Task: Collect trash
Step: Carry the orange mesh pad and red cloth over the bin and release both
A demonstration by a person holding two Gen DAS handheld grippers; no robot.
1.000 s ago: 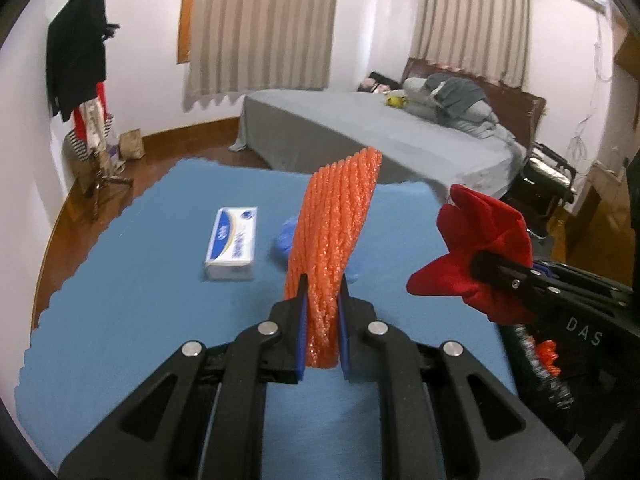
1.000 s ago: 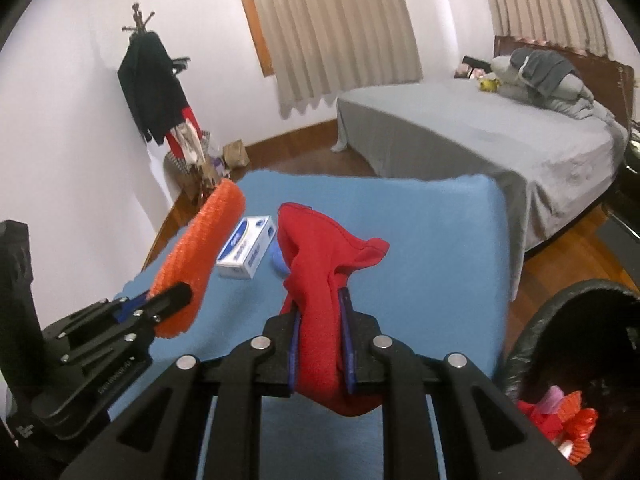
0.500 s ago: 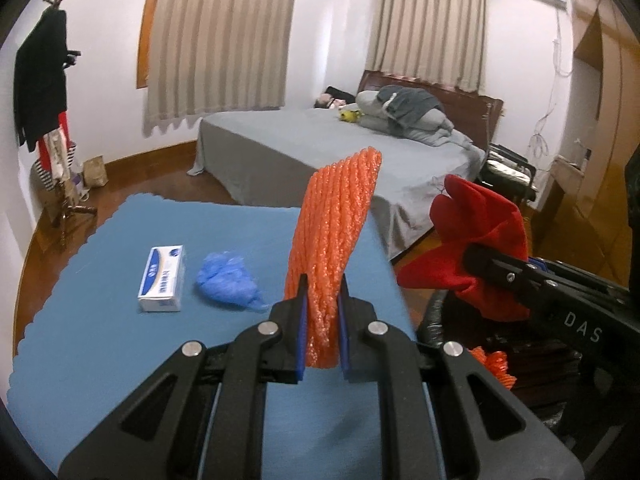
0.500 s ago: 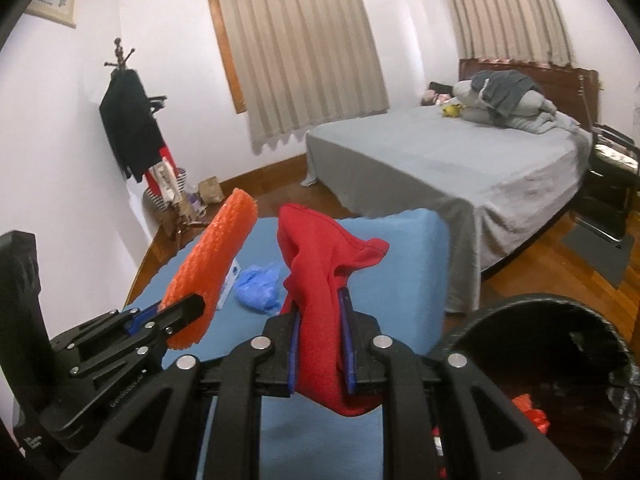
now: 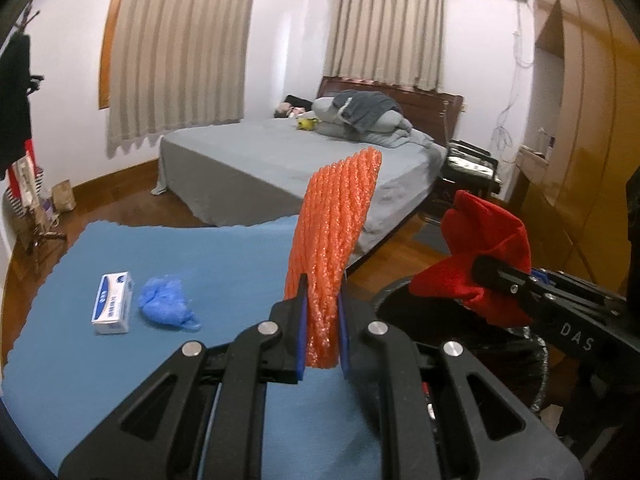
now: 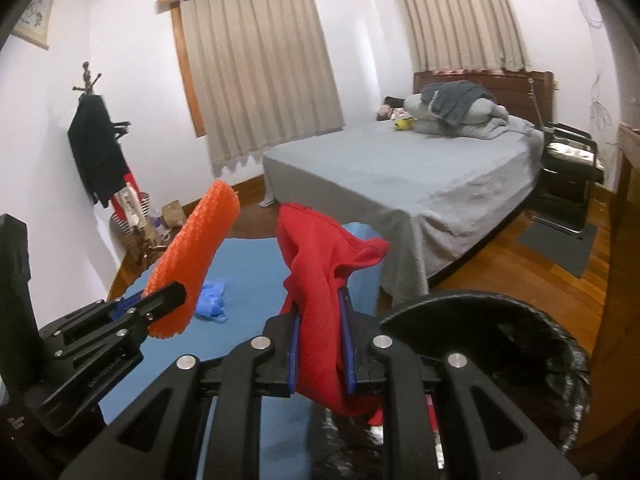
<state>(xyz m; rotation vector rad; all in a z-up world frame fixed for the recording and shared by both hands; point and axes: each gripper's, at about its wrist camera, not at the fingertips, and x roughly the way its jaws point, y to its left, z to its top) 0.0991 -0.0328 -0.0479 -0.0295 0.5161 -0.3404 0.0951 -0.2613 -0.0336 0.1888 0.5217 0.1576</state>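
Your two grippers hang at the right-hand edge of the blue table cover (image 5: 168, 368), where the cloth ends and the black-lined trash bin (image 6: 520, 320) opens just beside it; past the far edge lie wooden floor (image 6: 500, 264) and the grey bed (image 5: 260, 160).

Your left gripper (image 5: 320, 336) is clamped tight on the orange foam net sleeve (image 5: 336, 232), its blue pads pinching the lower end. The sleeve stands nearly upright, its long axis running up and leaning slightly right, the free end high above the fingers.

Your right gripper (image 6: 320, 348) is closed on the red cloth (image 6: 320, 280), which bunches upward between the fingers with a folded corner flopping right and a loose end drooping below them, over the bin's near rim. From the left camera, the cloth sits over the bin mouth.

On the cover, well apart from both grippers, a crumpled blue plastic bag (image 5: 166, 306) lies just beside a small white-and-blue box (image 5: 113, 302).
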